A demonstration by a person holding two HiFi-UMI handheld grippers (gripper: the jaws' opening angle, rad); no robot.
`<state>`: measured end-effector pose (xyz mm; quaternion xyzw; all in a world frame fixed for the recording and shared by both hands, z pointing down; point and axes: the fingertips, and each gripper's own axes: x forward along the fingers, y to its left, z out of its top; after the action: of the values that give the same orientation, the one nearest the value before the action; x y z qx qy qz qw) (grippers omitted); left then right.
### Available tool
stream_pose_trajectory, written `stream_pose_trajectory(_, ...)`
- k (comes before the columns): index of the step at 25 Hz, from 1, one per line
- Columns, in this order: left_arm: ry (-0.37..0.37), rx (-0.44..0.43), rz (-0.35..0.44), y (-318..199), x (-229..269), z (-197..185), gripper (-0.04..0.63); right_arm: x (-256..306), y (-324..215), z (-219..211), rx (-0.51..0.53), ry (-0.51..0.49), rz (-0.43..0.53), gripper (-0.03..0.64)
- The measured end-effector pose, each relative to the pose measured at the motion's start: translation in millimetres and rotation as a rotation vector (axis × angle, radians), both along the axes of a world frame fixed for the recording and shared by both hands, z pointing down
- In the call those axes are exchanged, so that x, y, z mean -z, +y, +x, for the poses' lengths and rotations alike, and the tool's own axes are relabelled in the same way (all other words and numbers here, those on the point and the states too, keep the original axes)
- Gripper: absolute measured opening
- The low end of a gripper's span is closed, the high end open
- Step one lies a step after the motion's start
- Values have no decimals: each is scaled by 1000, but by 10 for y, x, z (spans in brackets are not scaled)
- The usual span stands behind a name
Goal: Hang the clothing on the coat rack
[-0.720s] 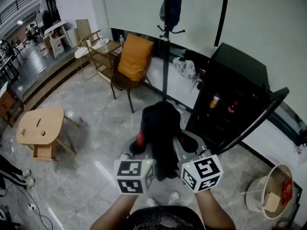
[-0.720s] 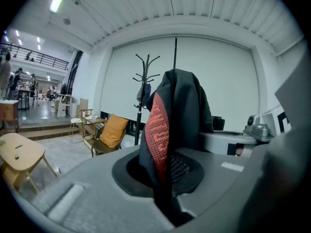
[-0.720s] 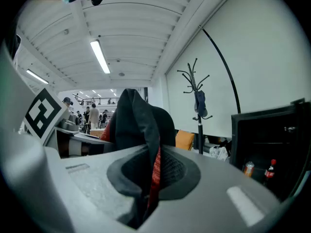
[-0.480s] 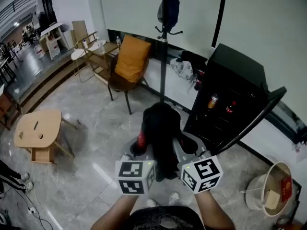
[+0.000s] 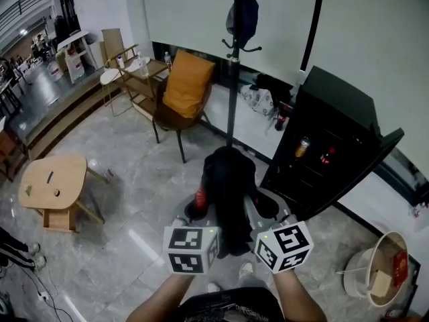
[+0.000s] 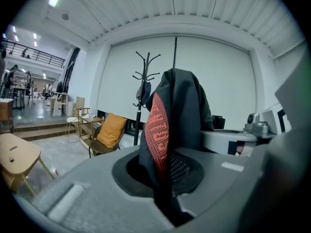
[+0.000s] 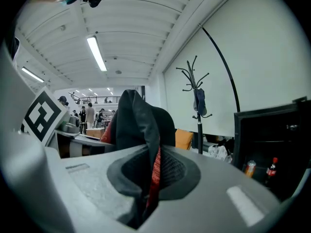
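A black garment with a red patterned lining (image 5: 228,186) hangs bunched between my two grippers, held up in front of me. My left gripper (image 5: 201,215) is shut on its left side, where the garment (image 6: 177,110) rises out of the closed jaws. My right gripper (image 5: 258,215) is shut on its right side, the same garment (image 7: 138,125) pinched in its jaws. The black coat rack (image 5: 233,59) stands ahead by the wall, with a dark blue item (image 5: 243,15) hanging on its hooks. The coat rack (image 6: 141,89) also shows in the left gripper view, and the coat rack (image 7: 197,96) in the right gripper view.
A chair with an orange cushion (image 5: 184,86) stands left of the rack. A black cabinet with its door open (image 5: 328,139) is to the right, bottles inside. A low wooden table (image 5: 53,186) sits at the left, a white bucket (image 5: 375,274) at the right. The floor is grey marble.
The view has shifted slightly toward the coat rack. Both grippers keep their hold on the garment in the same position.
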<state>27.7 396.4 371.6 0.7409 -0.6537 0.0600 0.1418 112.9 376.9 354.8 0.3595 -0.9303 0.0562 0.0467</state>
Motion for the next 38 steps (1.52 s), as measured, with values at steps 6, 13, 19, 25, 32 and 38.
stream_pose_trajectory(6,-3,35,-11,-272,-89,-54,25,-92,-287,-40,32,-4,-8,31)
stream_pose_trajectory(13,-8,76,-15,-737,-73,-8,25,-77,-766,13,71,-23,-5,31)
stream_pose_trajectory(19,-25,102,-25,-1094,-117,92,25,-70,-1164,144,95,-32,-6,31)
stream_pose_trajectory(25,-30,122,-33,-1430,-98,275,25,-75,-1523,305,122,-38,-13,31)
stream_pose_trajectory(32,-59,143,-45,-1809,-99,491,25,-100,-1904,497,156,-45,-25,31)
stream_pose_trajectory(38,-77,154,-51,-2011,-99,608,25,-124,-2120,600,172,-62,-34,31)
